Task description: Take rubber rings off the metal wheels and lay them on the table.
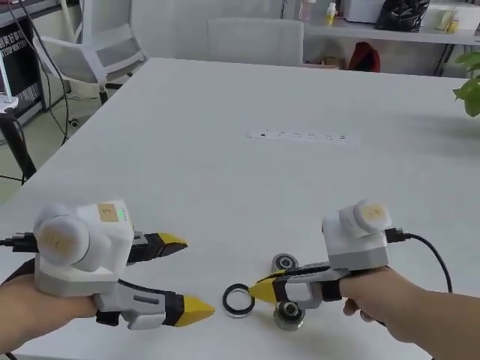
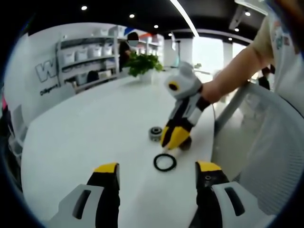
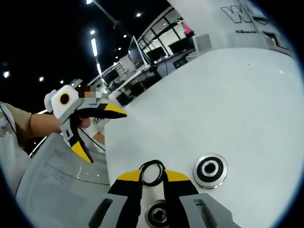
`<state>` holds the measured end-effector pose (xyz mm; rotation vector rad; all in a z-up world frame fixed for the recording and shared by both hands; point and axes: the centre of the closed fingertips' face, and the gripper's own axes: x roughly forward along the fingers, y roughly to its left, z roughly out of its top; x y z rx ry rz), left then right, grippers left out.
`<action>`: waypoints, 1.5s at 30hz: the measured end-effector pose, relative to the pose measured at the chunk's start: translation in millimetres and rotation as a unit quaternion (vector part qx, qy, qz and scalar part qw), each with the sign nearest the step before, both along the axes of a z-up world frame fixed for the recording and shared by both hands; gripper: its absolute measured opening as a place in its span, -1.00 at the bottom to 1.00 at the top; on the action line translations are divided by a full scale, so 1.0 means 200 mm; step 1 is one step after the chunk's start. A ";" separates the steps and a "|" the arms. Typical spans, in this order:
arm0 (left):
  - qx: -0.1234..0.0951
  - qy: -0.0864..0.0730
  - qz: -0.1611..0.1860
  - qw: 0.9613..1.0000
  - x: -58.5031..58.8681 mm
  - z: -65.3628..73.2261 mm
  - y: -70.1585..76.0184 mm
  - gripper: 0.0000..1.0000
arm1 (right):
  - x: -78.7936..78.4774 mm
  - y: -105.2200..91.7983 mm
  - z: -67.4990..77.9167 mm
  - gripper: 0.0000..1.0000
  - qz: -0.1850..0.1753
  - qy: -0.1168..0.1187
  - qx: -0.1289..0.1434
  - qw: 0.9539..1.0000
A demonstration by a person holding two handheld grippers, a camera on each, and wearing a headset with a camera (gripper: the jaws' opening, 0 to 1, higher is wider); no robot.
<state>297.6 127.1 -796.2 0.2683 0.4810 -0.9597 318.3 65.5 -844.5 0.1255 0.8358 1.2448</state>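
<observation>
A white tabletop (image 1: 225, 150) is seen, with a socket strip (image 1: 300, 136) set in it further back; a chair (image 1: 255, 41) and a plant (image 1: 469, 86) are found at its far edge; one black rubber ring (image 1: 238, 300) is laid flat on the tabletop between the two grippers, gripped by neither; one metal wheel (image 1: 284, 262) lies just beside the right gripper (image 1: 259, 289), and a second wheel (image 1: 289, 316) is partly covered under it; the right gripper is held low, pointed at the ring, its fingers narrow, almost together, holding nothing; the left gripper (image 1: 186, 274) is held near the front edge, its fingers spread wide and empty
</observation>
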 end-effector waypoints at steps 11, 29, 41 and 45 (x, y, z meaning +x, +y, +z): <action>-0.006 -0.009 0.001 1.000 0.02 0.05 -0.01 0.32 | 0.01 0.00 0.15 -0.60 -0.003 -0.026 0.032 0.999; -0.019 -0.029 0.008 0.999 0.02 0.17 -0.02 0.33 | 0.04 -0.17 0.35 -0.38 -0.024 -0.090 0.051 0.994; -0.021 -0.033 0.006 0.999 -0.01 0.20 -0.05 0.36 | 0.05 -0.32 0.38 -0.11 -0.052 -0.122 0.053 0.990; -0.021 -0.034 0.005 0.999 -0.02 0.20 -0.06 0.38 | 0.03 -0.35 0.38 -0.05 -0.049 -0.132 0.048 0.989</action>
